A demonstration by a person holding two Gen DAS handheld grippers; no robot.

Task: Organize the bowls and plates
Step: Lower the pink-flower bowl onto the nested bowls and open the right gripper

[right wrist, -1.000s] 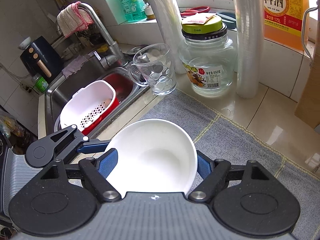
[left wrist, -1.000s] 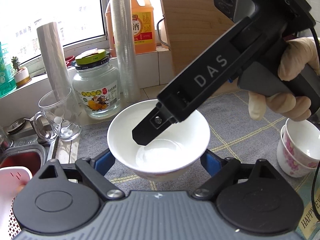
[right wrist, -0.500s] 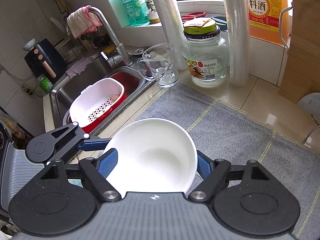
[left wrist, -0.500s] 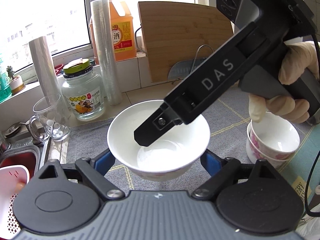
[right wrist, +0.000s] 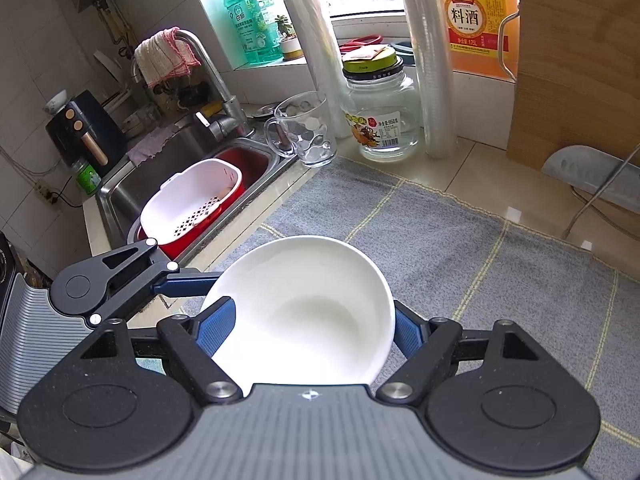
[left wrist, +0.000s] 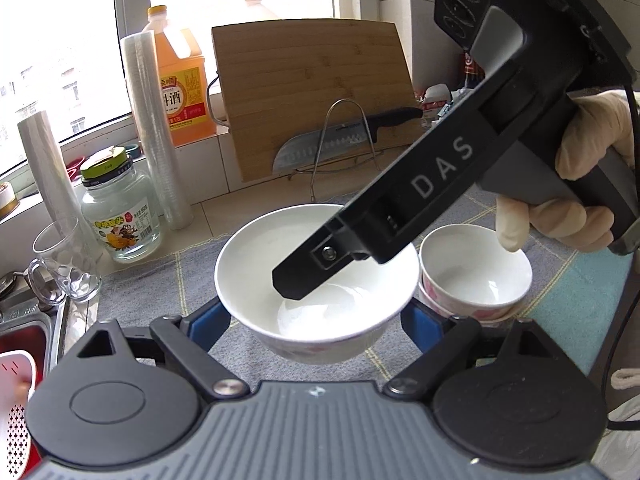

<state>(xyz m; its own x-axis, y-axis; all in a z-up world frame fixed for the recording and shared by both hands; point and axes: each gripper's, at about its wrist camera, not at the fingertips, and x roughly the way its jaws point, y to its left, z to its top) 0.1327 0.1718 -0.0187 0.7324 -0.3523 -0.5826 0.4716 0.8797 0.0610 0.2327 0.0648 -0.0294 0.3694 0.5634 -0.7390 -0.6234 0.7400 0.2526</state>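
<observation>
A home kitchen, judged from the steel sink (right wrist: 132, 184) with faucet (right wrist: 208, 68), a dish soap bottle (right wrist: 244, 20) on the windowsill, a cooking wine jug (right wrist: 476, 20), a bamboo cutting board (left wrist: 312, 92) with knife (left wrist: 340, 144), and a tiled worktop (right wrist: 460, 172) under a grey mat (right wrist: 460, 248).

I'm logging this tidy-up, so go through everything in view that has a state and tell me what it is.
white bowl: upright, empty, held off the mat.
left gripper: shut on the white bowl.
right gripper: one finger inside the bowl, clamping its rim.
floral bowls: stacked upright on the mat, top one empty.
glass jar: lid on.
glass mug: upright.
knife: resting on its wire stand.
</observation>
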